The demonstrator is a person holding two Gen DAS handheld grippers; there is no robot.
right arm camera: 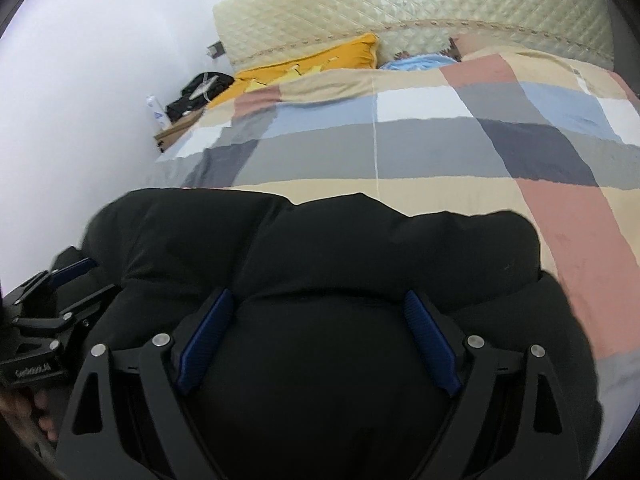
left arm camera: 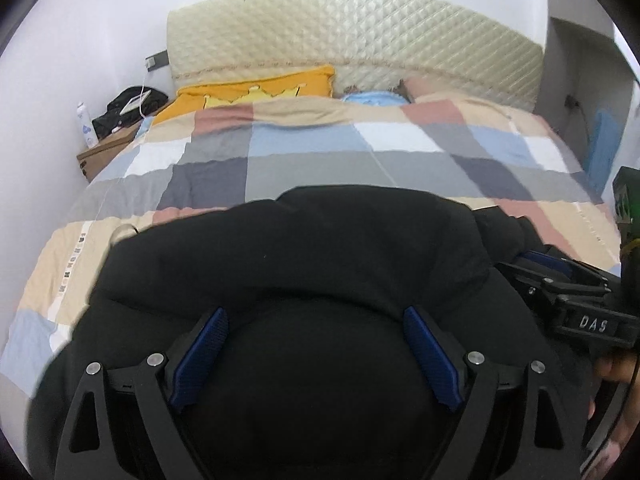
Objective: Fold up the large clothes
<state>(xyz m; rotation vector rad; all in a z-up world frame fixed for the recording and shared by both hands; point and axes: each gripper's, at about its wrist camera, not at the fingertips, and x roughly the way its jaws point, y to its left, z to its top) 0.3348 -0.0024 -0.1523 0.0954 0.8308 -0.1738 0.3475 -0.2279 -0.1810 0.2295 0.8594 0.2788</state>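
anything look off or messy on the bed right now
Nothing stands out. The black garment lies bunched in puffy folds on the checked quilt, with both grippers, left and right, open over it. The yellow pillow sits by the headboard.

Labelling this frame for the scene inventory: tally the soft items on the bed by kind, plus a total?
Black garment: 1
Checked quilt: 1
Yellow pillow: 1
Light blue item by the headboard, partly hidden, kind unclear: 1
Total: 4

Both grippers, left and right, are open over the garment.
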